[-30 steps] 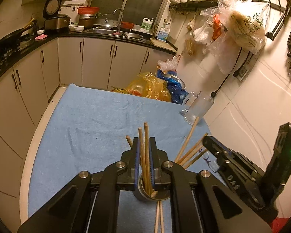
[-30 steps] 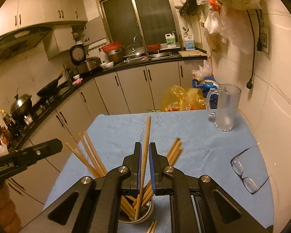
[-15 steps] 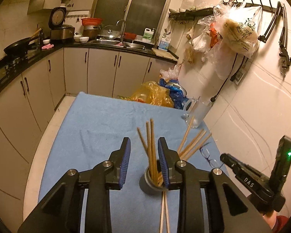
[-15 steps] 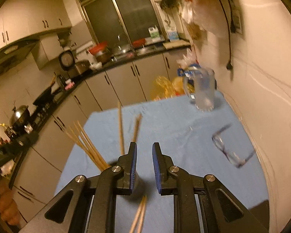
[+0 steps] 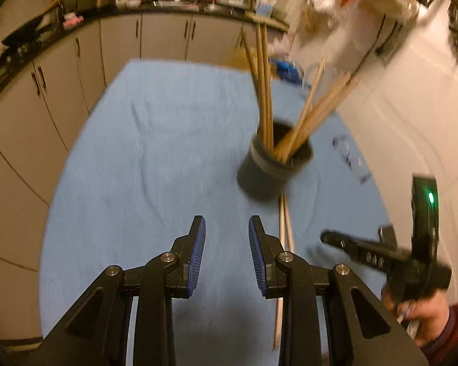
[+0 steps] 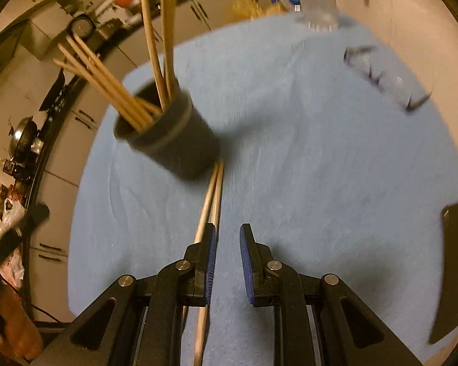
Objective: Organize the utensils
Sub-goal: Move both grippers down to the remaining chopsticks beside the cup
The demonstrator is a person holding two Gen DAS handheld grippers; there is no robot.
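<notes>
**Both grippers empty above the cloth, two chopsticks loose by the cup**

Your left gripper [image 5: 224,245] hangs over the blue cloth [image 5: 143,164] with its jaws parted to a moderate gap and only bare cloth between the blue pads. Your right gripper [image 6: 228,251] also holds nothing; its gap is narrower, and its left finger stands just beside the loose chopsticks [image 6: 212,195] without pinching them.

Those two chopsticks lie flat on the cloth, side by side, running from the foot of the dark cup [image 6: 171,140] toward you. In the left wrist view they pass to the right of your left gripper's right finger.

The cup stands on the cloth, beyond both grippers, and carries a bundle of upright chopsticks [image 5: 293,100]: some stand straight, the rest lean out over the rim.

Farther right on the cloth lies a pair of glasses [image 6: 381,76], blurred. A clear glass mug [image 6: 316,3] stands at the far edge, near the wall.
</notes>
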